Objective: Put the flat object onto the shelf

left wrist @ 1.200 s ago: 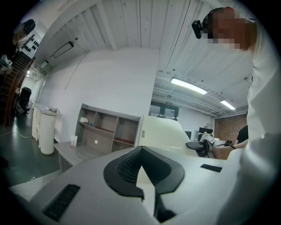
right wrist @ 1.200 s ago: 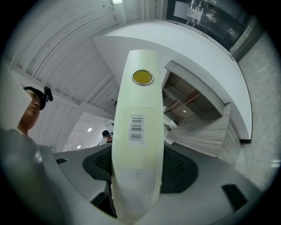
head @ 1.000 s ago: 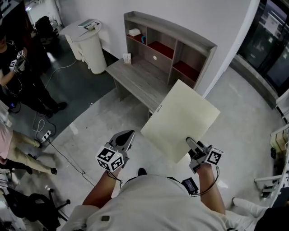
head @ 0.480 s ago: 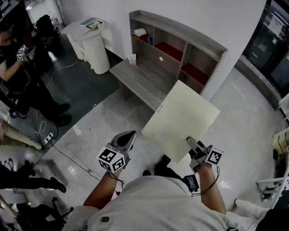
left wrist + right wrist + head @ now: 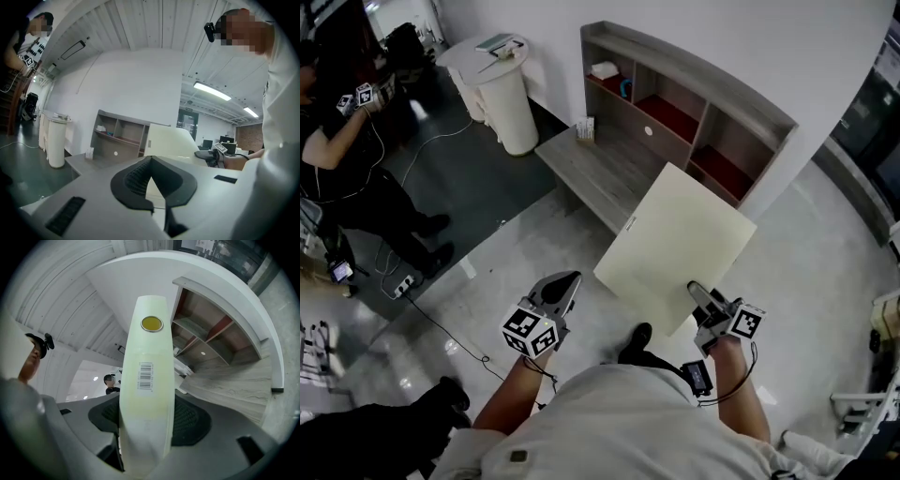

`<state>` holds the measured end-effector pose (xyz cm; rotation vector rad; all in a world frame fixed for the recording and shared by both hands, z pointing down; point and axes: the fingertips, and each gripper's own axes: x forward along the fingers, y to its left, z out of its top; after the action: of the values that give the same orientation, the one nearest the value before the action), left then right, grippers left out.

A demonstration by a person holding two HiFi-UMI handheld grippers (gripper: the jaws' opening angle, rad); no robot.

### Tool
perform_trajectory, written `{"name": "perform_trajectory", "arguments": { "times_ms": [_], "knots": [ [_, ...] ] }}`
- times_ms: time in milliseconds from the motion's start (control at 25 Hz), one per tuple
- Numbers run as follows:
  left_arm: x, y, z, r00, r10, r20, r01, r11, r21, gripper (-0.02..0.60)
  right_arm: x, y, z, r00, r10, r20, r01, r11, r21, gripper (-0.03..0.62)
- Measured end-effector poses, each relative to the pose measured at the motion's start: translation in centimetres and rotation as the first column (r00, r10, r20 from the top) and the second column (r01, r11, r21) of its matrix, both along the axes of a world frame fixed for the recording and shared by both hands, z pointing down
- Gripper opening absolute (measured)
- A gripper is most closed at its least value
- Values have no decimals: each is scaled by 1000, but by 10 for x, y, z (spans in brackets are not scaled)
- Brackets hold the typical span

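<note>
One pair of tongs was doing all the work here. My right tongs point(image 5: 697, 291) were clamped on the near edge of the flat board point(image 5: 675, 244), pads squeezing it from both faces, and the barcode sticker on that edge sat just beyond them. The board hung in the air over the floor point(image 5: 534, 253), roughly level, with its far corner pointing at the shelf point(image 5: 694, 84) and the low counter point(image 5: 600, 169) in front of it. So it wasn't on the shelf yet.

My left tongs point(image 5: 565, 281) were closed with nothing in them, off to the left of the board and not touching it.

I reckon gripping right at the edge made sense, since it left the rest of the panel free to slide onto a surface. The downside is that a big panel held at one edge probably wants to sag or twist, so the spare tongs were handy nearby.
</note>
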<state>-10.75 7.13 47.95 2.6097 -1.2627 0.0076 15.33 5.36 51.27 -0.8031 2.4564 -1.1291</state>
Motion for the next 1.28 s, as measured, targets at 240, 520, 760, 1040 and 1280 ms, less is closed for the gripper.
{"name": "perform_trajectory", "arguments": {
  "times_ms": [240, 520, 760, 1040, 1280],
  "knots": [
    [20, -60, -2, 1000, -6, 2, 6, 1000, 6, 15, 15, -62, -1, 1000, -21, -3, 21, 1000, 10, 284],
    [61, -137, -9, 1000, -7, 5, 7, 1000, 13, 15, 45, -128, -1, 999, -35, 0, 35, 999, 2, 284],
    [96, -189, -10, 1000, 13, -3, -13, 1000, 14, 14, 69, -171, 6, 999, -35, -8, 35, 999, -22, 284],
    [104, -237, -8, 999, 53, -4, -53, 999, 10, 15, 78, -205, 9, 1000, 10, -16, -11, 999, -41, 284],
    [93, -292, -8, 992, 126, -15, -126, 992, 10, 15, 66, -236, 9, 996, 81, -42, -83, 996, -44, 284]
  ]
}}
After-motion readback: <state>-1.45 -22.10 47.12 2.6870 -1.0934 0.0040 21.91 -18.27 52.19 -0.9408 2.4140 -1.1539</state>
